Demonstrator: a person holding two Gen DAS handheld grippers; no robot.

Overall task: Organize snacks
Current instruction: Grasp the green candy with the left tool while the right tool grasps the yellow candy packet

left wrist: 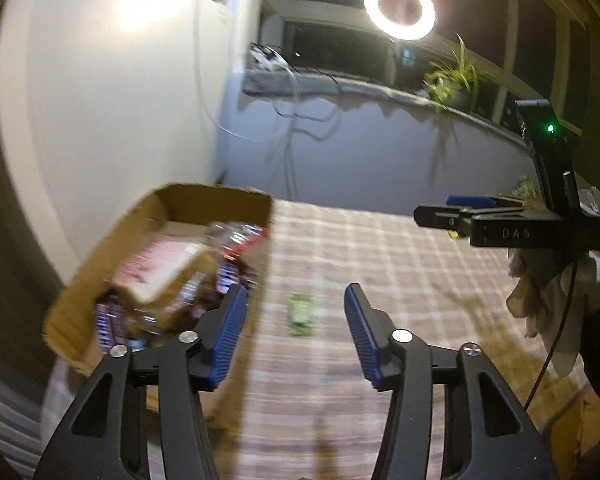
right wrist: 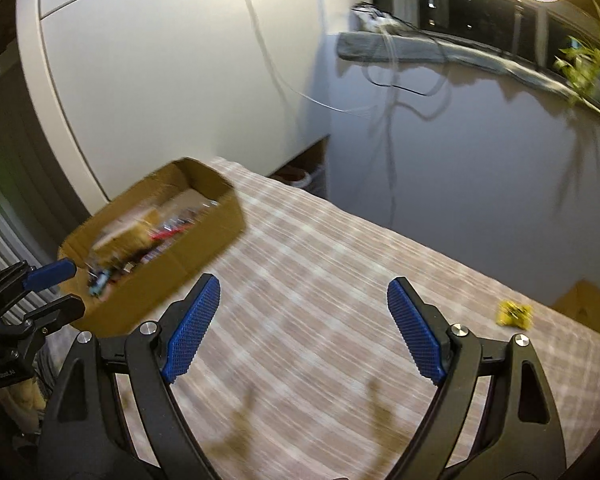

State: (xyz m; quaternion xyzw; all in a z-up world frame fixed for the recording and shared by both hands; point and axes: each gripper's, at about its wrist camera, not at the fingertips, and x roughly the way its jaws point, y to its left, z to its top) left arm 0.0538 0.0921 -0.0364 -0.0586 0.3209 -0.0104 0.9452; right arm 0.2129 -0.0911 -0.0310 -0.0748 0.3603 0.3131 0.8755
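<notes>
A cardboard box (left wrist: pixel 216 200) full of snack packets stands at the left of a checked tablecloth (left wrist: pixel 380 264); it also shows in the right wrist view (right wrist: pixel 216 236). A green snack packet (left wrist: pixel 300 314) lies on the cloth just ahead of my open, empty left gripper (left wrist: pixel 296 300). My right gripper (right wrist: pixel 304 292) is open and empty above the cloth. A yellow snack packet (right wrist: pixel 514 314) lies at the cloth's far right. The right gripper also appears at the right in the left wrist view (left wrist: pixel 440 208), and the left gripper at the left edge of the right wrist view (right wrist: pixel 68 288). Both views are motion-blurred.
A white wardrobe (left wrist: pixel 100 100) stands behind the box. A ring light (left wrist: pixel 399 7), a potted plant (left wrist: pixel 452 76) and cables sit along the window ledge. More packets lie at the table's far right (left wrist: pixel 524 188).
</notes>
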